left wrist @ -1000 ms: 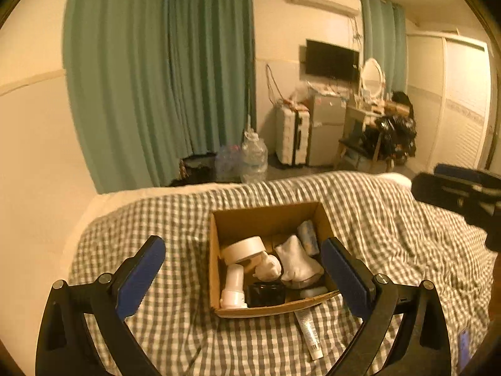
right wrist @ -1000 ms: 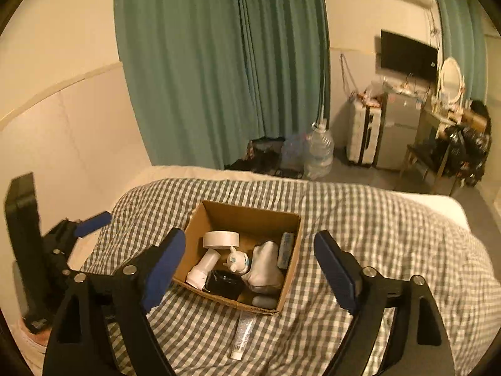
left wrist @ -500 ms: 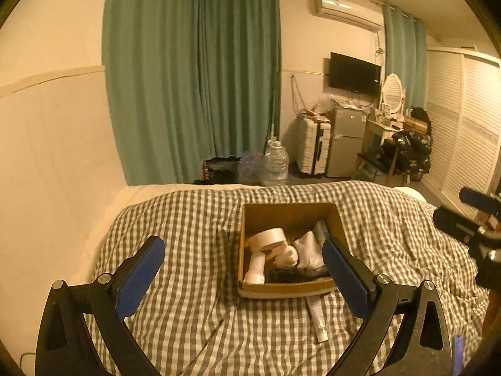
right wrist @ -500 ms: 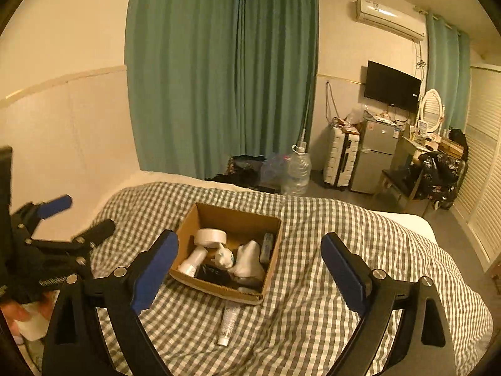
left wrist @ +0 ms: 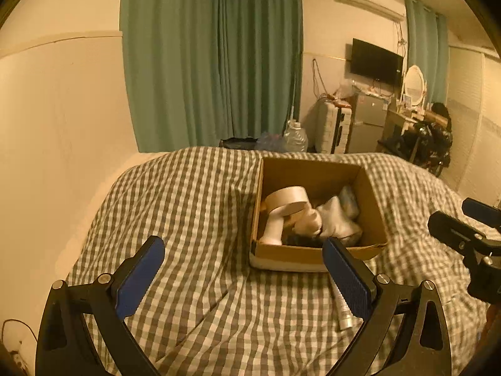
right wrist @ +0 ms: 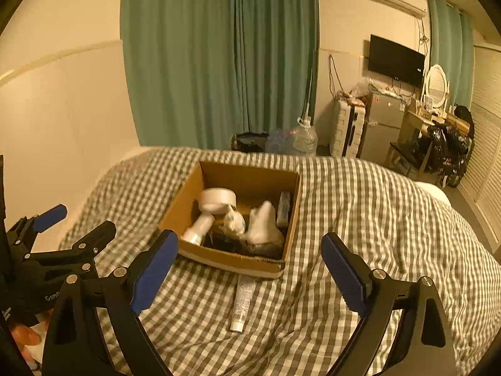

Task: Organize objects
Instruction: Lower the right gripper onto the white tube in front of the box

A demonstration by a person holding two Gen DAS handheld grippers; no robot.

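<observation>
Soft white plastic, that tube: lying flat on the checked bedspread just outside the near wall of the cardboard box, cap end toward the camera, apart from the tape roll and bottles already inside. Probably light, squashy in the body and a bit slick, so best pinched across the firmer shoulder by the cap, lightly. Right gripper spread wide with nothing between its pads, having just been opening, poised above the tube. Left gripper likewise agape and empty, over the bed's left part beside the box.
</observation>
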